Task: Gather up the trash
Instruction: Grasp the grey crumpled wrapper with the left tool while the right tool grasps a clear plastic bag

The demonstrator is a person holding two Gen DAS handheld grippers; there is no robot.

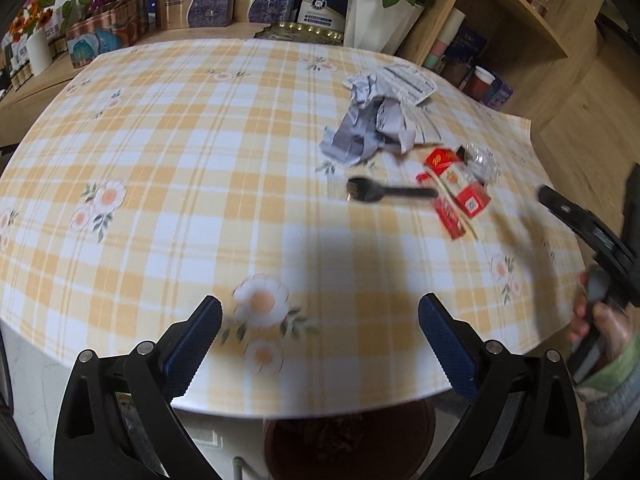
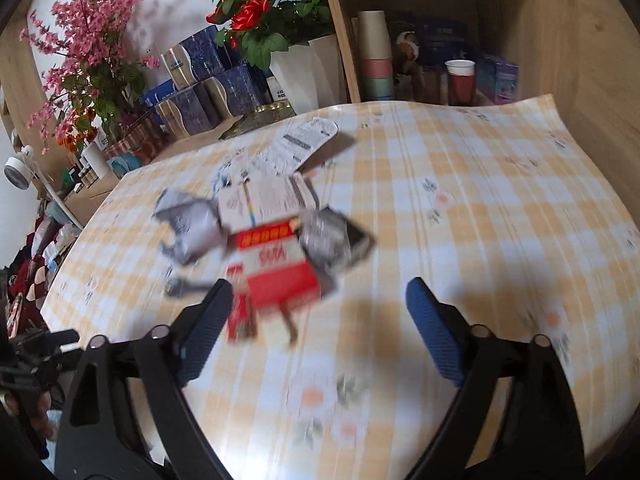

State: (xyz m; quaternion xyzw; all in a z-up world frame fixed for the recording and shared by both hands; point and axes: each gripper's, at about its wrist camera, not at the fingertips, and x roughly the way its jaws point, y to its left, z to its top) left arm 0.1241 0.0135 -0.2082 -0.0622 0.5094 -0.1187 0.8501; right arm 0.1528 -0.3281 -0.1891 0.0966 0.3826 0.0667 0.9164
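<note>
- Checked tablecloth point(image 1: 200, 168) covers a table beside shelving; a brown bin point(image 1: 348, 444) sits below its near edge, presumably for the trash.
- Litter is clustered far right: crumpled paper point(image 1: 370, 130), red carton point(image 2: 276, 276), black spoon point(image 1: 384, 193).
- Left gripper point(image 1: 320, 340) and right gripper point(image 2: 320, 322) have jaws apart, empty; the right is aimed at the carton, likely first pick.

Lived-in home room: a table under a yellow checked flowered tablecloth point(image 1: 168, 168), with a white pot of red roses point(image 2: 308, 68), stacked blue gift boxes point(image 1: 224, 0) and a wooden shelf unit point(image 2: 440, 40) of paper cups just behind that table.
</note>
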